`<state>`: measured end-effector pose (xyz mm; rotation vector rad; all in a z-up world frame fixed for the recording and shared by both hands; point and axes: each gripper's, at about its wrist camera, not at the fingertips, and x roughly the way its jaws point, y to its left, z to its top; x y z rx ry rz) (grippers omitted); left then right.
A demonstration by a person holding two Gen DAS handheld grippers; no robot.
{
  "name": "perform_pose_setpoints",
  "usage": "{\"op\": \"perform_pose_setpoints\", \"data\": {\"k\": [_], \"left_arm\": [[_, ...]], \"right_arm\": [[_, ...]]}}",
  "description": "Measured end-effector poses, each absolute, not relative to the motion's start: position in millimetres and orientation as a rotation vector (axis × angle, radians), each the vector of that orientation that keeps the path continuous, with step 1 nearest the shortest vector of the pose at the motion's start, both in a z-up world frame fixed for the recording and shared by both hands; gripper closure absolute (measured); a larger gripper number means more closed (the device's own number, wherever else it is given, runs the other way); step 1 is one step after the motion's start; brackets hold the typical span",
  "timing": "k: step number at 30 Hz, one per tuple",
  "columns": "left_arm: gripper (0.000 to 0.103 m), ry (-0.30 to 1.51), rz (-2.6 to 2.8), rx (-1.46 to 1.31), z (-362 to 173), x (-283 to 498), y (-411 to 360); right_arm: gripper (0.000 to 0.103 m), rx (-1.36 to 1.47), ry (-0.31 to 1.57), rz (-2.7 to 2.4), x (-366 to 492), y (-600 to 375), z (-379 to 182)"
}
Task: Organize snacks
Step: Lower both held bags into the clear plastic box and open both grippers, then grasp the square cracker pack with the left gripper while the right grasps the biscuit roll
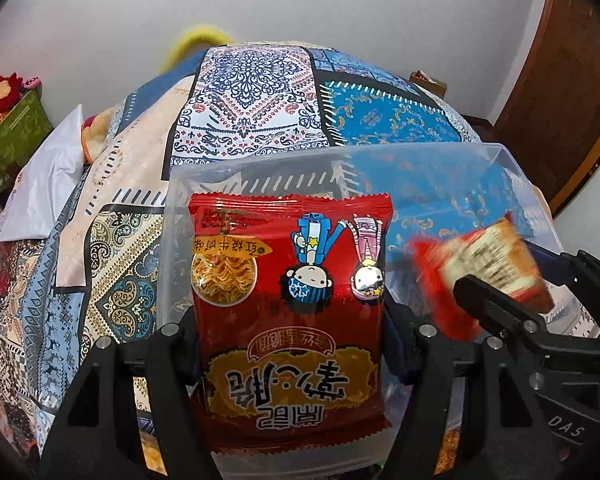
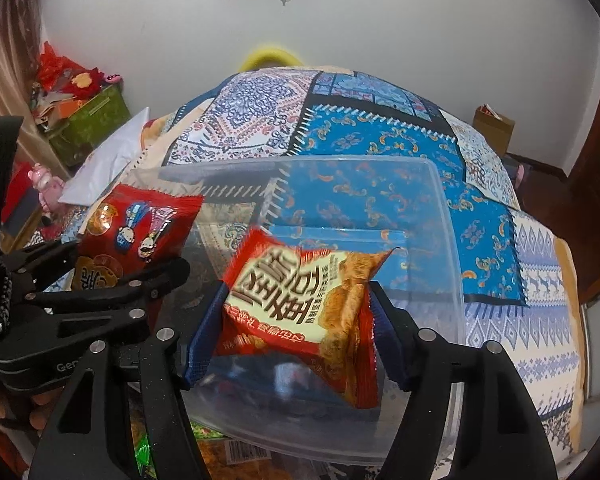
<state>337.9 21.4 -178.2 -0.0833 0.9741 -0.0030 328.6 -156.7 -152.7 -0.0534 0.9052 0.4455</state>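
We see a bed covered by a patchwork quilt (image 1: 260, 92) in blue, white and cream, and on it a clear plastic bin (image 2: 439, 216) standing open-topped in front of both claws. Above the bin's left half, our left claw (image 1: 290, 344) is clamped on a red noodle snack packet (image 1: 290, 300); the packet's long axis runs straight away from the camera, its printing reads upside down, and its serrated far edge points toward the bin's far wall. Above the bin's right half, our right claw (image 2: 296, 312) grips a smaller red-and-cream snack packet (image 2: 300, 316) between its blue pads (image 2: 202, 332); this packet is tilted, with one corner up toward the far right and its lower corner hanging down into the bin. The two claws sit just beside each other. More wrappers (image 2: 236, 456) lie below the bin's near edge.
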Motion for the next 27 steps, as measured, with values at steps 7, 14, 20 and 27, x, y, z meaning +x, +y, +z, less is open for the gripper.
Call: {"op": "perform_pose_setpoints", "data": {"k": [7,14,20,27], "left_arm": [[0.032,0.958,-0.008,-0.118,-163,328,28],[0.032,0.876,-0.01,-0.145,-123,300,35],[0.024,0.789,0.012,-0.087,-90,260,32],[0.018,0.726,0.004,-0.063,-69,210,26]], "right_arm": [[0.03,-0.065,0.864,0.437,322,-159,-135],[0.03,-0.069,0.799,0.432,302,-166,-108],[0.029,-0.051,0.753,0.427,277,-175,-86],[0.024,-0.04,0.719,0.423,242,-188,-72]]}}
